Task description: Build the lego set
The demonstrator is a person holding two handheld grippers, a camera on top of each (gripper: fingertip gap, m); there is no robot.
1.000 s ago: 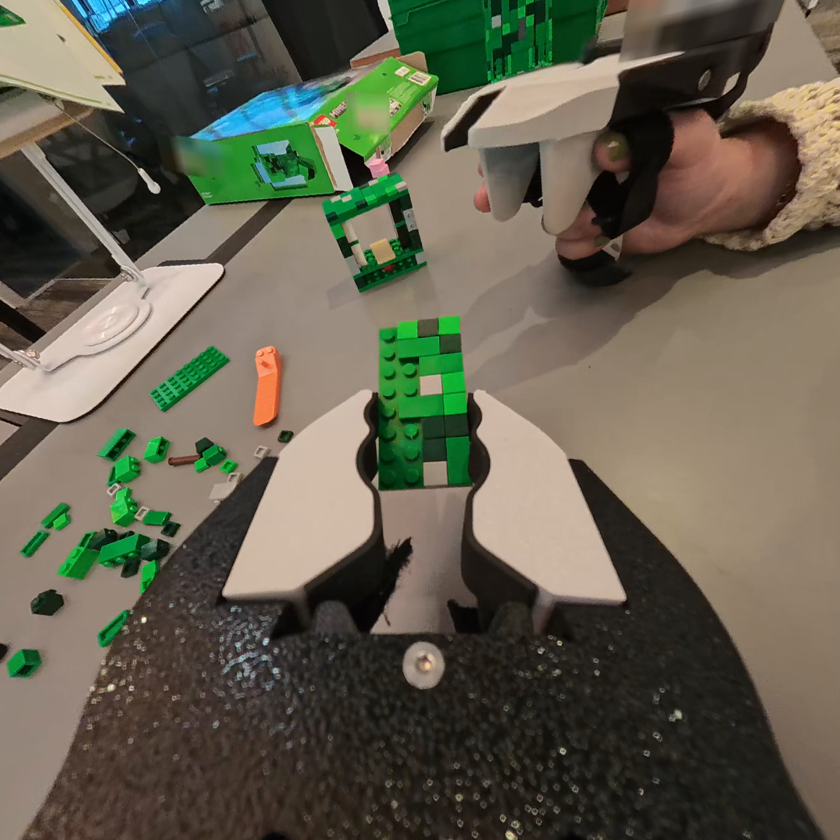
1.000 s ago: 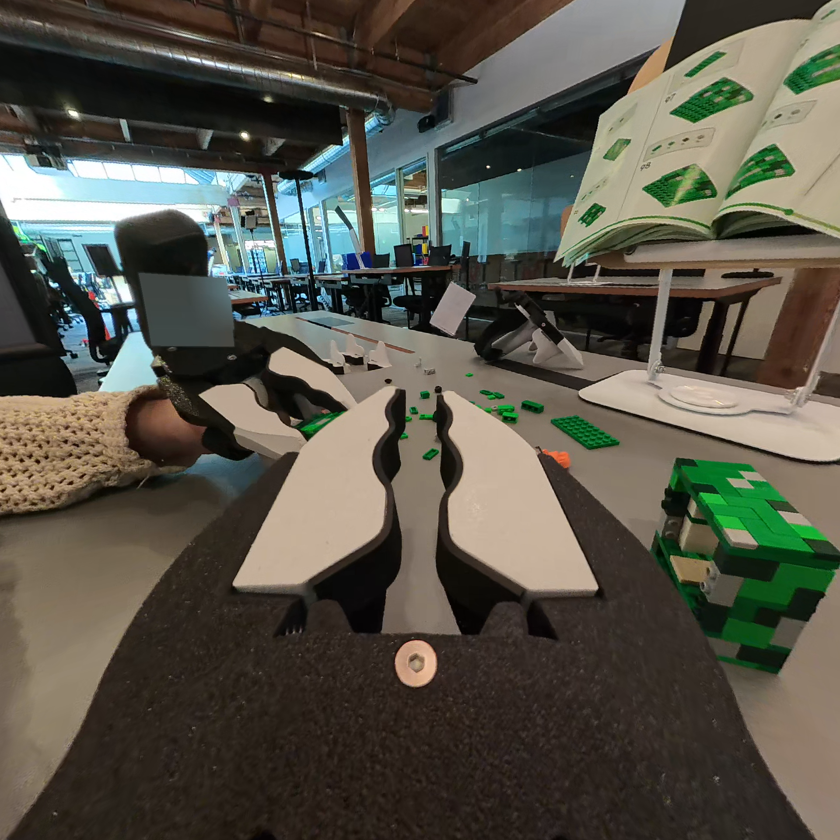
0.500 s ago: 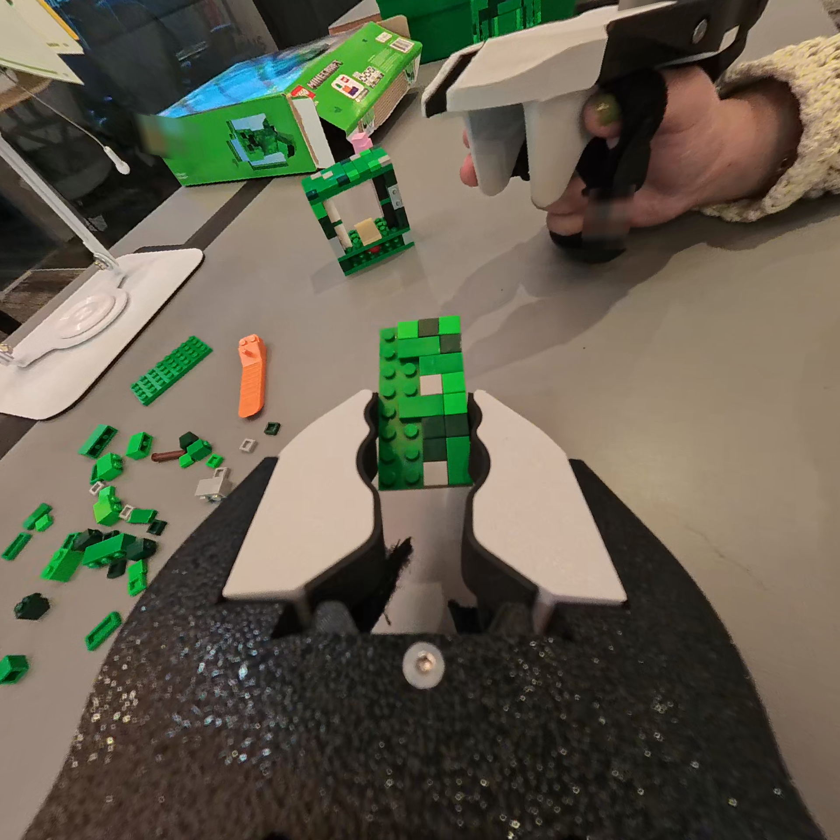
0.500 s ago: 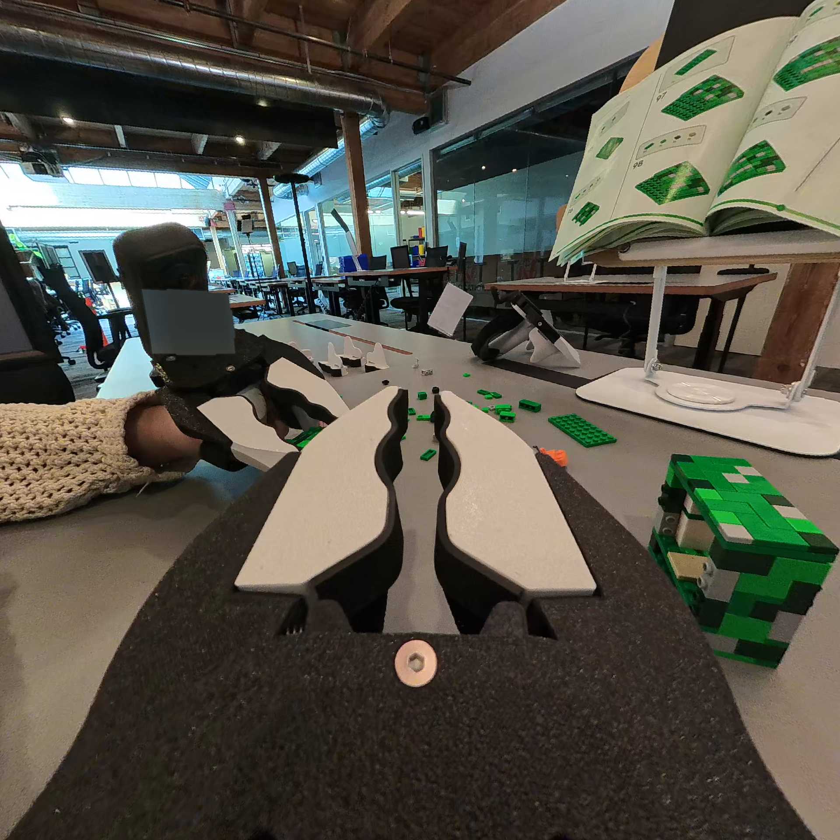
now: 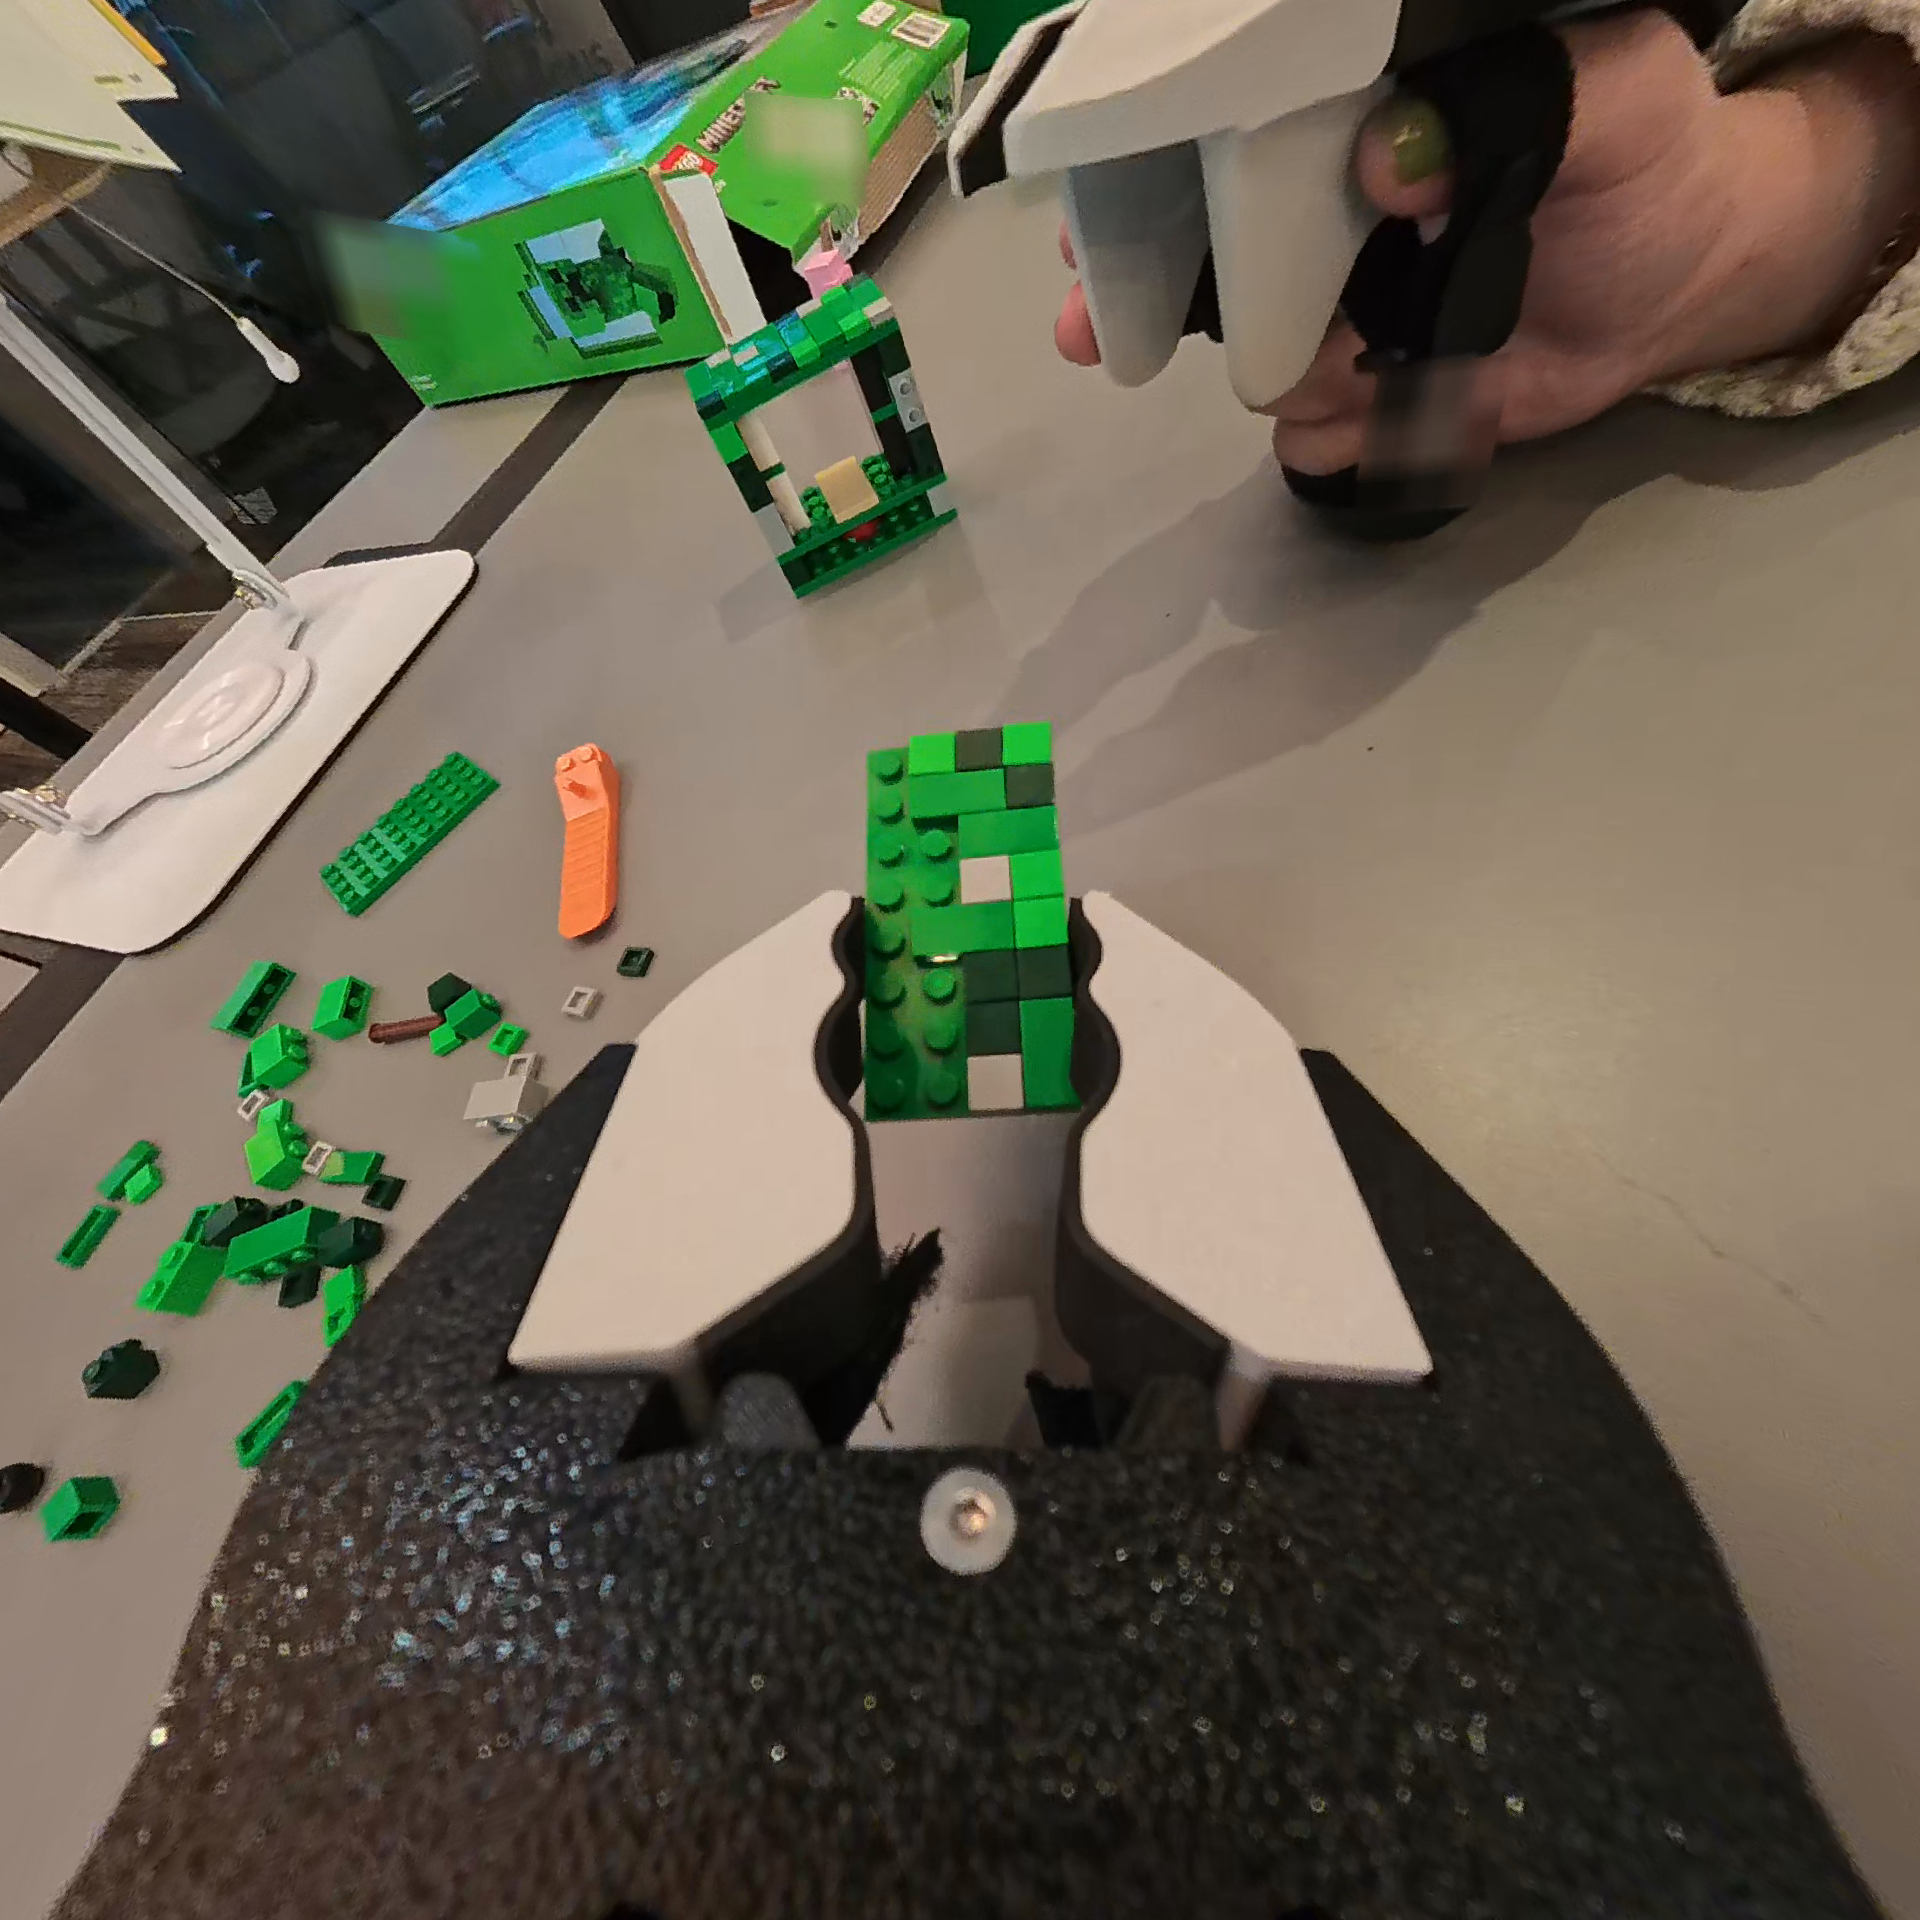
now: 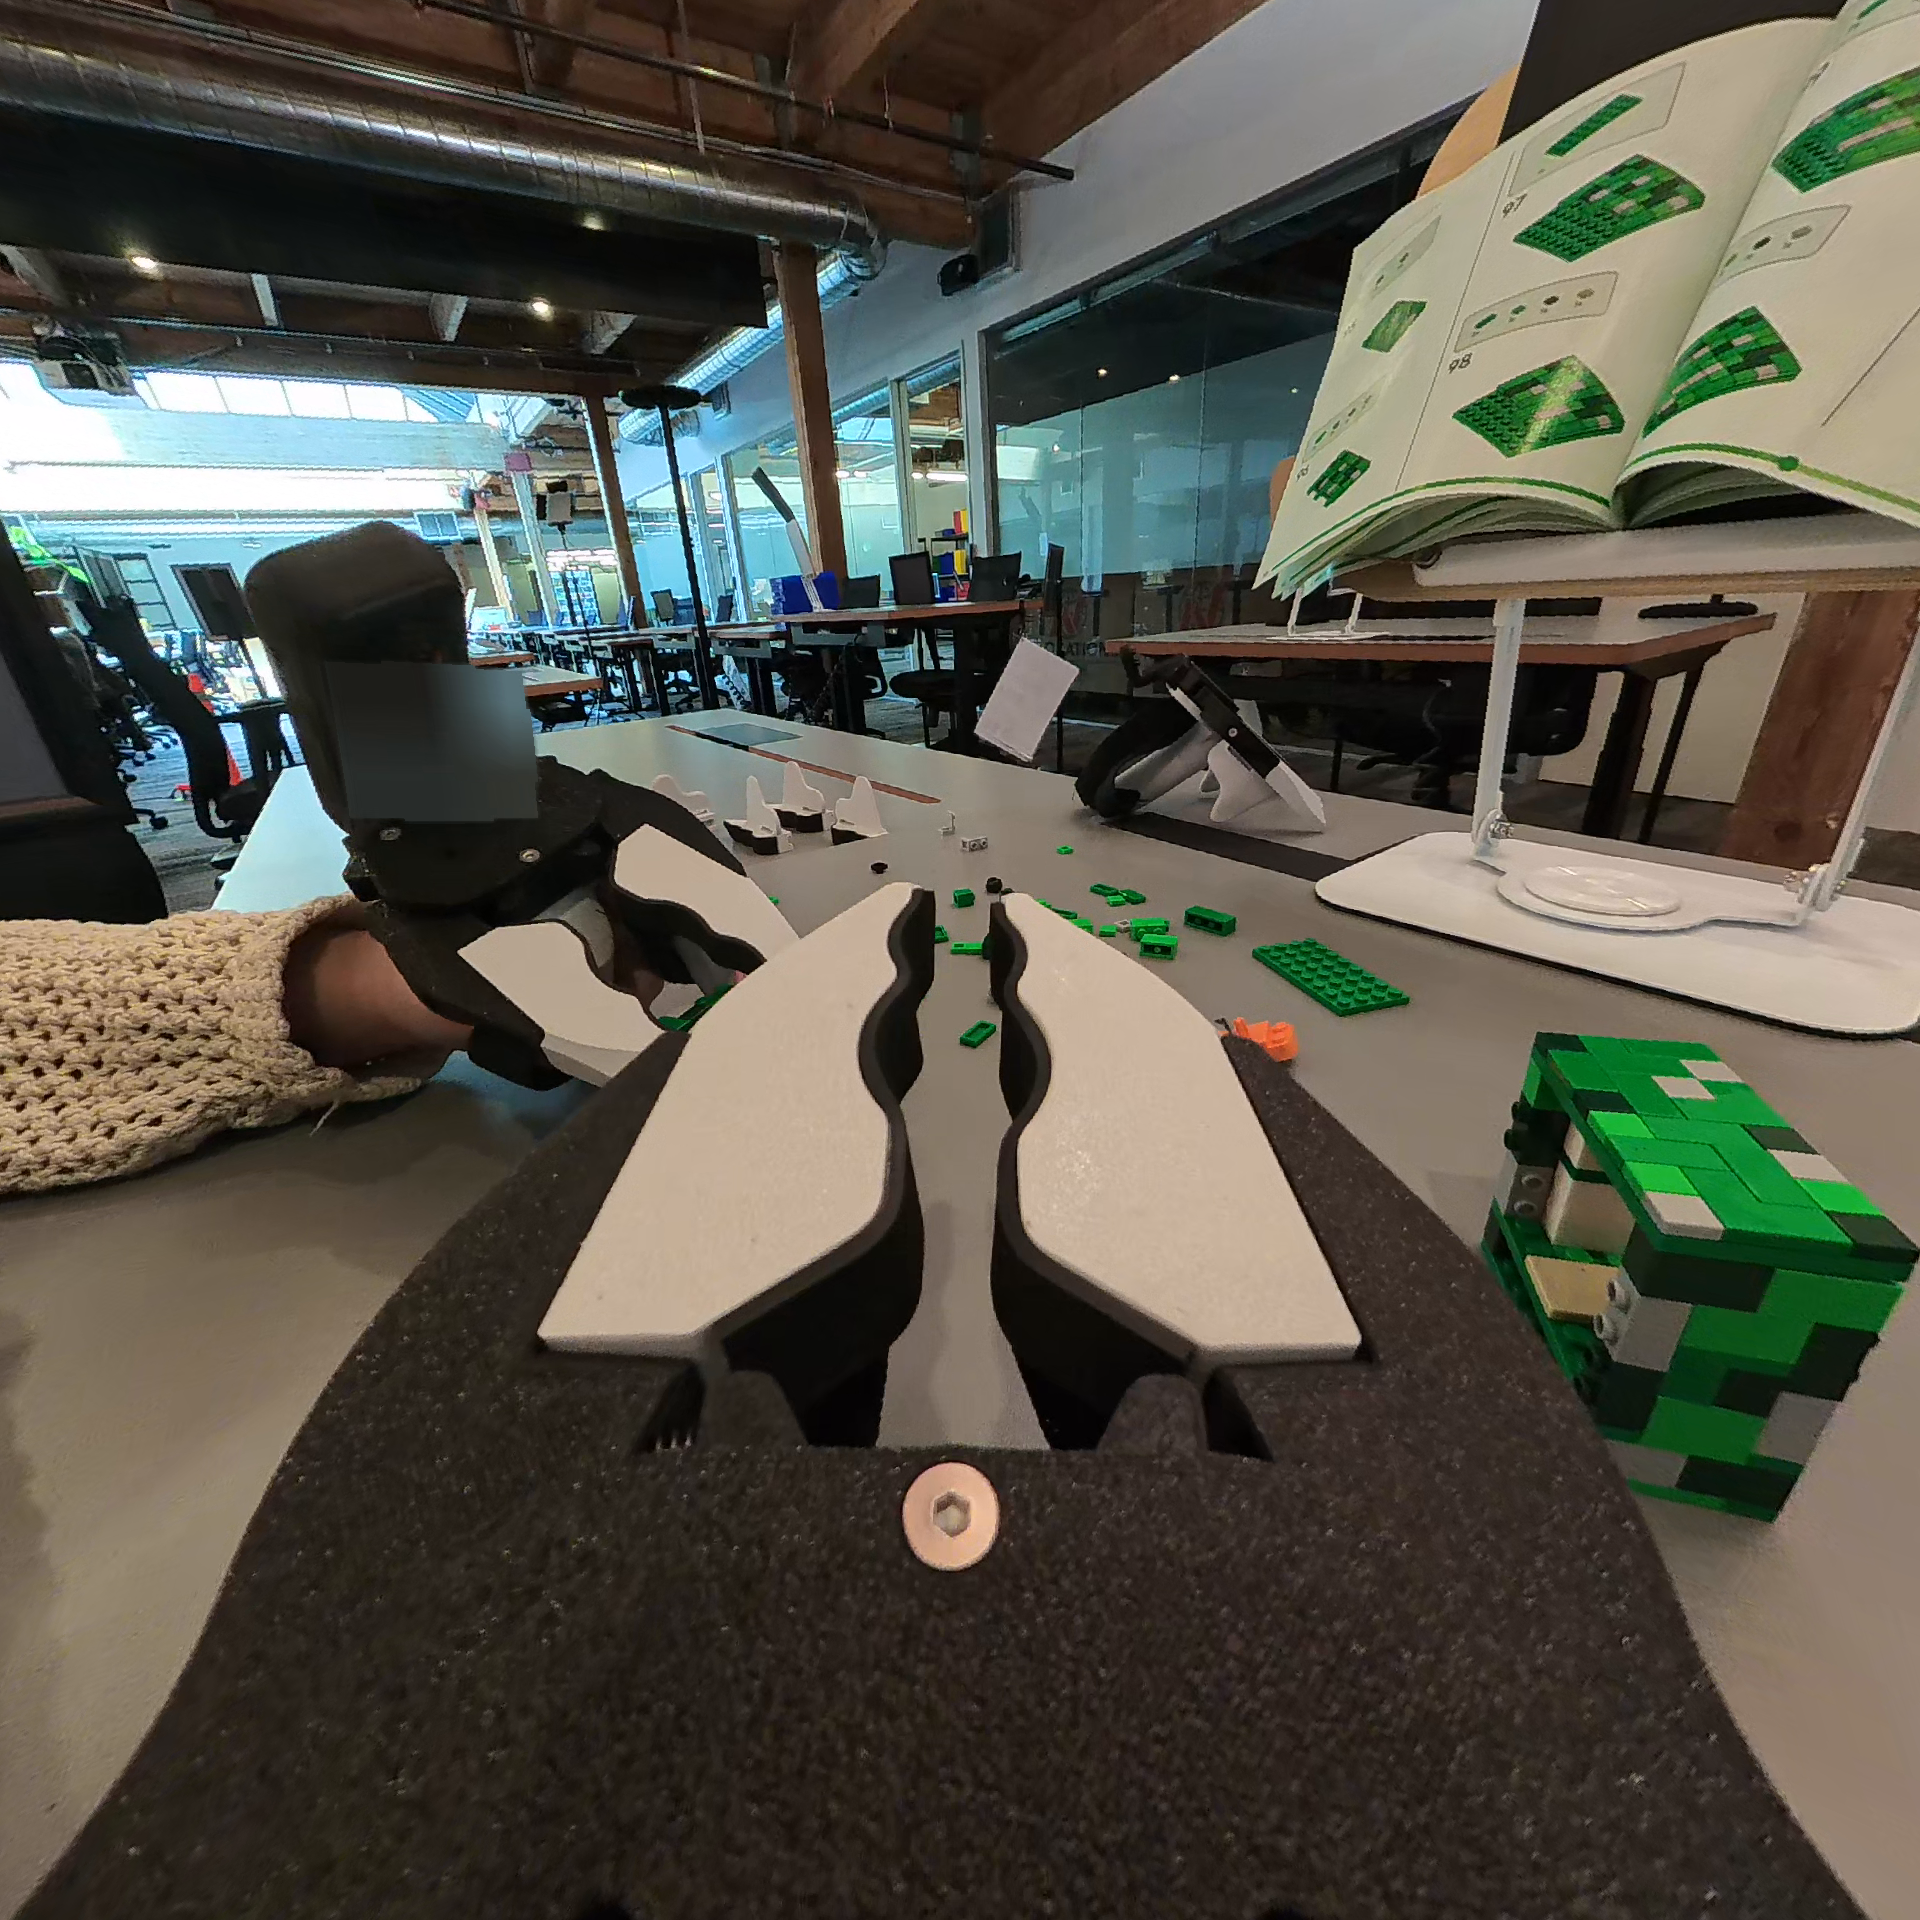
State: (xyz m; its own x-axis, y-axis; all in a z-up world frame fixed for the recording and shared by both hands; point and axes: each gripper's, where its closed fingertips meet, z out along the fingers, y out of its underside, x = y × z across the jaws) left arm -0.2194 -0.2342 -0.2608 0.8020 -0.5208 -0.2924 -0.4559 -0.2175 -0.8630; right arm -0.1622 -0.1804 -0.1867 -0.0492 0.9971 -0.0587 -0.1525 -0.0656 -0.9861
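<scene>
- Currently, left gripper (image 5: 966, 961) clamps the green plate (image 5: 966, 914) by its long edges.
- Right gripper (image 6: 956, 935) holds nothing; jaws stand slightly apart above the table (image 6: 260, 1299).

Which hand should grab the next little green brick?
Probably the right gripper: its fingers hold nothing and point toward the loose bricks. The left gripper is busy clamping the green plate.

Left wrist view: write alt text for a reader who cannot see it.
The left gripper clamps a green plate half-covered in tiles, above a grey table. Loose bricks and an orange separator lie left; ahead stand a green frame, a box and the right gripper.
</scene>
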